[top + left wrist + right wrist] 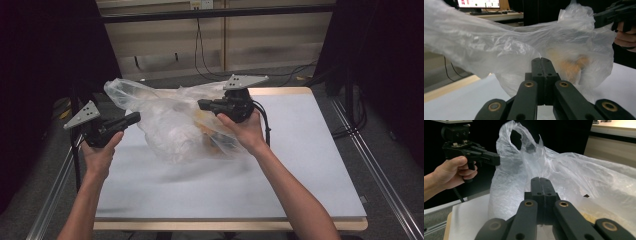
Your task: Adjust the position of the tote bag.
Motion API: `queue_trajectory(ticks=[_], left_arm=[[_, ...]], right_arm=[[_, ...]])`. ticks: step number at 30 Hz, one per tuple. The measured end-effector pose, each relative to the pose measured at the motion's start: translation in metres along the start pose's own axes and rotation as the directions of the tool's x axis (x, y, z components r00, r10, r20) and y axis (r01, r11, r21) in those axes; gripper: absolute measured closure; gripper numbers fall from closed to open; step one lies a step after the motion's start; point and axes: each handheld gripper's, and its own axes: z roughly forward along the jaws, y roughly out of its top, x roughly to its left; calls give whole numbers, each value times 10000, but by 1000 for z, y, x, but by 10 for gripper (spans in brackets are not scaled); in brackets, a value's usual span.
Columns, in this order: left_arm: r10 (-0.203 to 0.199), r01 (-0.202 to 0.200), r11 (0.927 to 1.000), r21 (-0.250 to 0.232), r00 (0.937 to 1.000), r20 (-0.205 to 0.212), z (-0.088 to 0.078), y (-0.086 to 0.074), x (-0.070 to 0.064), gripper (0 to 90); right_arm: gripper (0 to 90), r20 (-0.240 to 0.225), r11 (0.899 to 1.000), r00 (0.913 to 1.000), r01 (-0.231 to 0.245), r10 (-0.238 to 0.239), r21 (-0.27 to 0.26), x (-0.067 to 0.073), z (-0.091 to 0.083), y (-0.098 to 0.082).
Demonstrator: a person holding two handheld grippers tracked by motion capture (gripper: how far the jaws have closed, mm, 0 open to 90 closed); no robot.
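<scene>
A clear, crumpled plastic bag (172, 125) hangs stretched between two hand-held grippers, its lower bulge resting on or just over the middle of a pale grey table (300, 170); something orange-brown shows blurred through the film, too unclear to name. The left gripper (135, 118) meets the bag's left side, with a loose flap of film rising above and beyond its tip. In the left gripper view (541, 60) its two black jaws stand pressed together, and I cannot tell whether any film is pinched between them. The right gripper (202, 105) meets the bag's upper right part; its own view (540, 179) also shows the jaws closed flat against each other with the bag just ahead, and again a pinch cannot be confirmed. Each gripper is held in a bare hand, the forearms coming in from the near edge. Outward from the bag, bare tabletop lies on the near side of both grippers and far out to the right of the right gripper, giving wide room there. The left gripper hangs close to the table's left edge, with a metal floor rail (55, 195) below it. Beyond both grippers, past the far edge, stand a pale wall (270, 40) and trailing black cables (200, 50); dark curtains close in both sides.
</scene>
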Motion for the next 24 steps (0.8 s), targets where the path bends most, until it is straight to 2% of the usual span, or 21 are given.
queue_trajectory(ticks=[8,10,13,14,19,20,21,24], left_arm=[[290,-290,9993,-249,9996,4,3,20,-7,900],[427,-426,9990,-125,9991,77,3,24,-8,900],[485,-483,9986,-211,9988,77,5,32,-10,900],[612,-610,9980,-173,9981,105,6,35,-10,900],[954,-950,9952,-215,9953,168,15,50,-16,900],[909,-906,9955,-272,9958,95,16,52,-18,900],[983,-977,9949,-245,9949,234,17,55,-17,900],[973,-967,9949,-274,9949,247,23,62,-19,900]], right_arm=[[900,331,9990,9995,29,-14,-454,-7,-24,14],[900,455,9987,9990,45,-22,-505,-10,-31,18],[900,673,9981,9977,104,-63,-605,-13,-40,22],[900,764,9978,9970,153,-104,-648,-15,-44,24],[900,1021,9965,9947,230,-147,-804,-19,-60,33],[900,1097,9963,9939,233,-141,-833,-19,-63,34],[900,1163,9960,9931,271,-171,-856,-20,-65,35],[900,1303,9953,9913,316,-196,-912,-23,-75,37]])
